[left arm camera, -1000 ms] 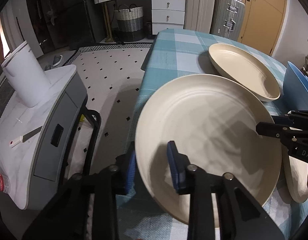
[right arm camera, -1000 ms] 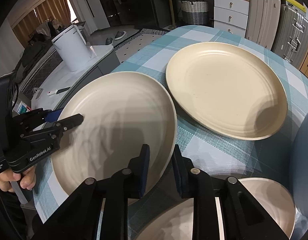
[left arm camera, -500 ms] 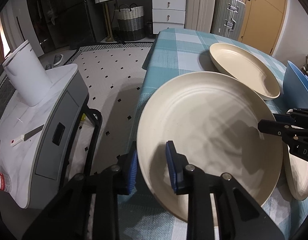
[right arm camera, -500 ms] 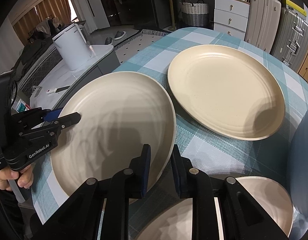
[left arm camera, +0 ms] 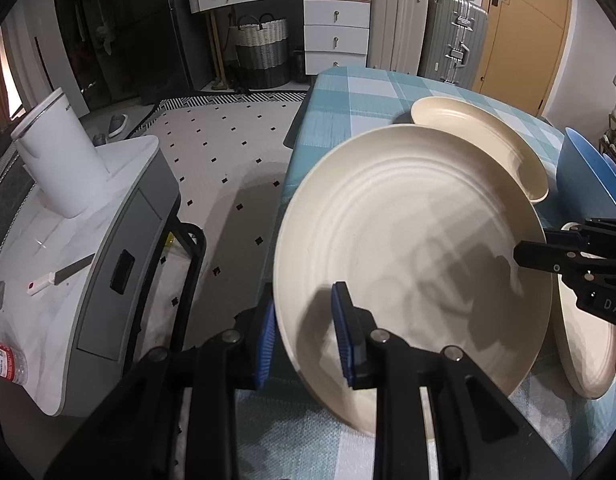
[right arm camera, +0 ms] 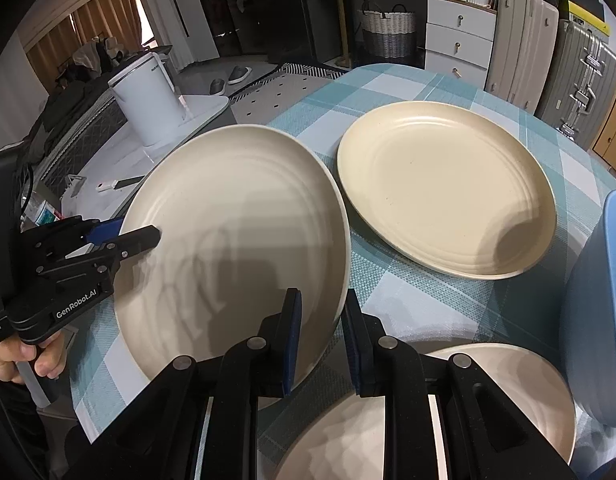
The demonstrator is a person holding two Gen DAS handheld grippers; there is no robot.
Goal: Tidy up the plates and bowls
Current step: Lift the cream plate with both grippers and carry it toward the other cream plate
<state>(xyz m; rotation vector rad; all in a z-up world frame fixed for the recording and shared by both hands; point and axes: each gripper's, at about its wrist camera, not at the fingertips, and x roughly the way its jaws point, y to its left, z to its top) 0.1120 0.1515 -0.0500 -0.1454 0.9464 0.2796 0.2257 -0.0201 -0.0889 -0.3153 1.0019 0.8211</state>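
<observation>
A large cream plate (left arm camera: 412, 248) (right arm camera: 235, 248) is held above the checked teal tablecloth (right arm camera: 428, 292) by both grippers on opposite rims, tilted up on its left side. My left gripper (left arm camera: 303, 340) is shut on its near-left rim. My right gripper (right arm camera: 322, 344) is shut on its other rim and shows at the right of the left wrist view (left arm camera: 548, 258). A second large cream plate (right arm camera: 444, 188) lies flat beyond it. A smaller cream plate (right arm camera: 448, 412) lies under my right gripper. A blue bowl (right arm camera: 596, 312) stands at the right.
The table's left edge (left arm camera: 291, 176) drops to a tiled floor. A grey-white side cabinet (left arm camera: 87, 240) with a white canister (left arm camera: 55, 156) stands left of the table. Drawers, a basket and suitcases stand at the back.
The held plate has risen and tilted up more steeply, now covering part of the far plate in the left wrist view. Both grippers stay clamped on it.
</observation>
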